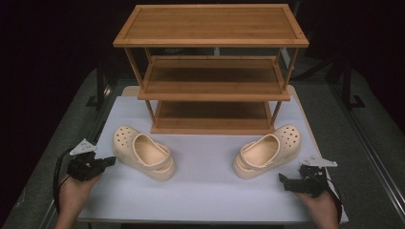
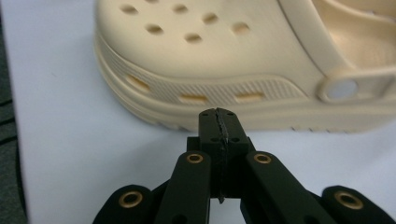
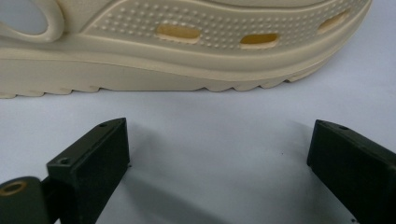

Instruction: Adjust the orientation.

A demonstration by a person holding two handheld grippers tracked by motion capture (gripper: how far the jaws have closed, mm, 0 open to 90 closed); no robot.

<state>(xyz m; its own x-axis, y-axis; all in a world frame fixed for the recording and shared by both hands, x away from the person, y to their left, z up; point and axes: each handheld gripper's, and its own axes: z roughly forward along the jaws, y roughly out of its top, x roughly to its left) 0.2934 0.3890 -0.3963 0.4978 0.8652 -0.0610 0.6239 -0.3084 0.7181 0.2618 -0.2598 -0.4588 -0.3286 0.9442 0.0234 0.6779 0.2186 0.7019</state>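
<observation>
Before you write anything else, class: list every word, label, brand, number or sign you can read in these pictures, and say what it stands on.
None can be read.
Left clog: no lettering shows; its strap rivet is a plain blurred disc.
Right clog: only dots and vent holes on its side.
Wooden shoe rack: bare wood.
White table mat: blank.

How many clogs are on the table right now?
2. One cream perforated foam clog lies left of centre on the white table, near the left gripper; the other cream clog lies right of centre, near the right gripper. None seem hidden.
</observation>
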